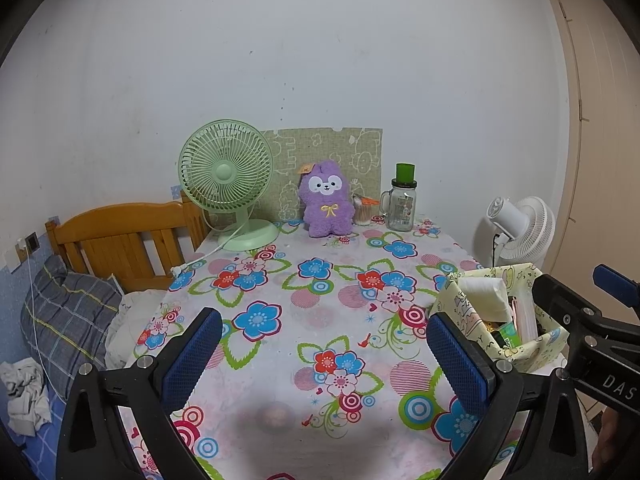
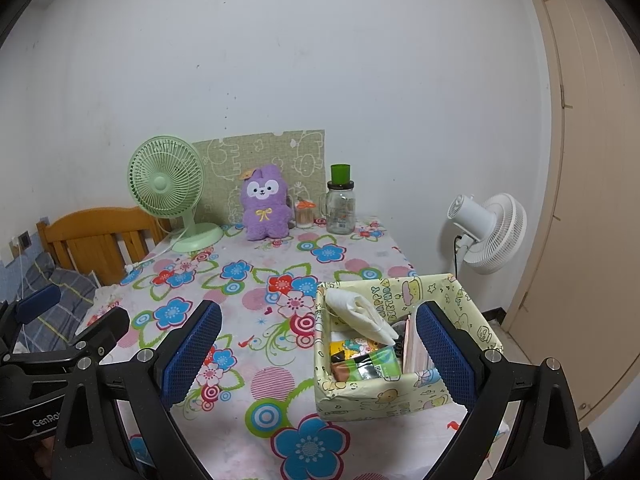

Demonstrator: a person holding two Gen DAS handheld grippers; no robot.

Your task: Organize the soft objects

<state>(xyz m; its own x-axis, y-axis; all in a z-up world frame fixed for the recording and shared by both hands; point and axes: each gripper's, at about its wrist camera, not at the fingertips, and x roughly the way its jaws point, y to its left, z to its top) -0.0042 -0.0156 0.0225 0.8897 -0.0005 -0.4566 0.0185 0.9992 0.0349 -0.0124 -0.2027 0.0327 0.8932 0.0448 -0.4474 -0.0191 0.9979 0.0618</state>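
Observation:
A purple plush rabbit [image 1: 327, 200] [image 2: 265, 203] sits upright at the far edge of the flowered table [image 1: 304, 320] [image 2: 248, 360], against a green patterned board. A yellow paper-covered box [image 1: 516, 308] [image 2: 404, 340] stands at the table's right side, holding a white folded cloth [image 2: 360, 314] and packets. My left gripper [image 1: 324, 356] is open and empty over the table's near middle. My right gripper [image 2: 318, 354] is open and empty, its right finger near the box.
A green desk fan [image 1: 226, 180] [image 2: 168, 184] stands left of the plush, its cord trailing off the table's left edge. A glass jar with a green lid [image 1: 402, 200] [image 2: 341, 202] and a small jar of swabs [image 1: 362, 210] stand right of it. A wooden headboard [image 1: 120, 236], pillow and white floor fan [image 2: 492, 232] flank the table.

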